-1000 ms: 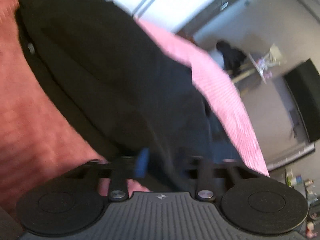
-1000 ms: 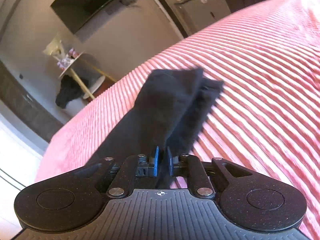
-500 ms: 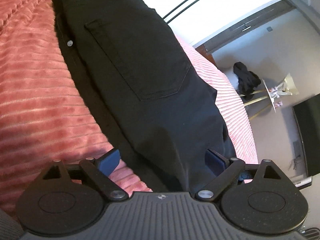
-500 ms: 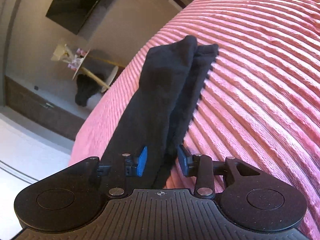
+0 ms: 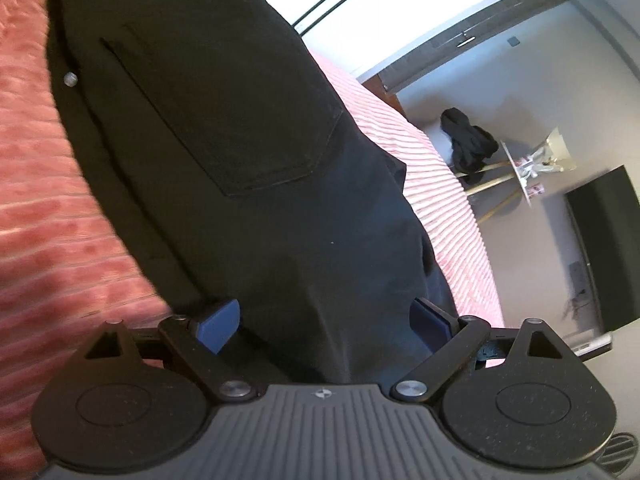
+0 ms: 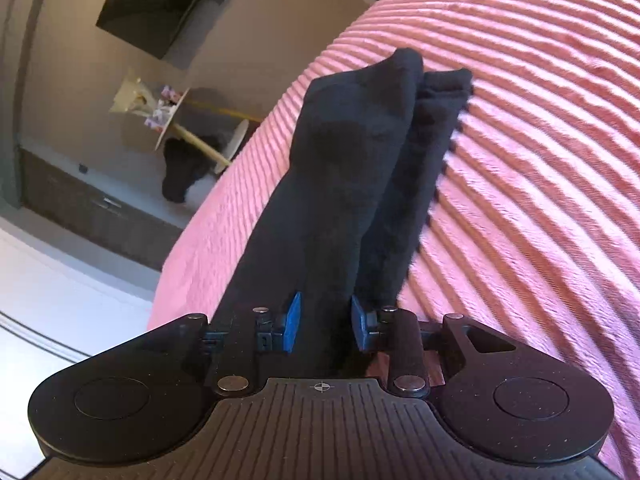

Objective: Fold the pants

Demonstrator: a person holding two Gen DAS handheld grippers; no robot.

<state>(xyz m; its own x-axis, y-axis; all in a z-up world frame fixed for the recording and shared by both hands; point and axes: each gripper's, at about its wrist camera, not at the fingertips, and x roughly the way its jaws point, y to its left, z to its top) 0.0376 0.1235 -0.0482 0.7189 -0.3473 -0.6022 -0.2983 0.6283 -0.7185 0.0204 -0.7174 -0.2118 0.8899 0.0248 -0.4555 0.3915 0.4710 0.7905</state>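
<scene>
My left gripper [image 5: 326, 322] has its jaws spread wide, the two blue pads standing clear on either side of the black pants [image 5: 224, 152], and they have just been opening; the cloth runs between them but neither pad presses on it. The pants lie flat on the bed [image 5: 44, 248], whose pink ribbed cover shows on both sides of them. From this end I see the seat of the pants: a back pocket [image 5: 240, 120] faces up in the middle of the cloth, and a small metal button [image 5: 70, 79] sits at the left edge of the pants, just beside the cover. My right gripper [image 6: 325, 322] is at the leg end of the pants [image 6: 344, 168]. Its jaws are partly apart, having opened within the last second and then eased in slightly; the two legs, one laid on the other, pass up between the pads and stretch away from me across the bed [image 6: 540, 160], with their cuffs lying near the far edge of the cover. I cannot tell for certain whether the right pads touch the cloth, but they stand apart with the fabric loose between them, so I read them as released. Beyond the pants, off the bed, a small round table [image 6: 176, 120] stands on the floor with a dark garment [image 6: 180, 176] heaped by its foot, and a dark screen [image 6: 160, 4] hangs on the wall above.
</scene>
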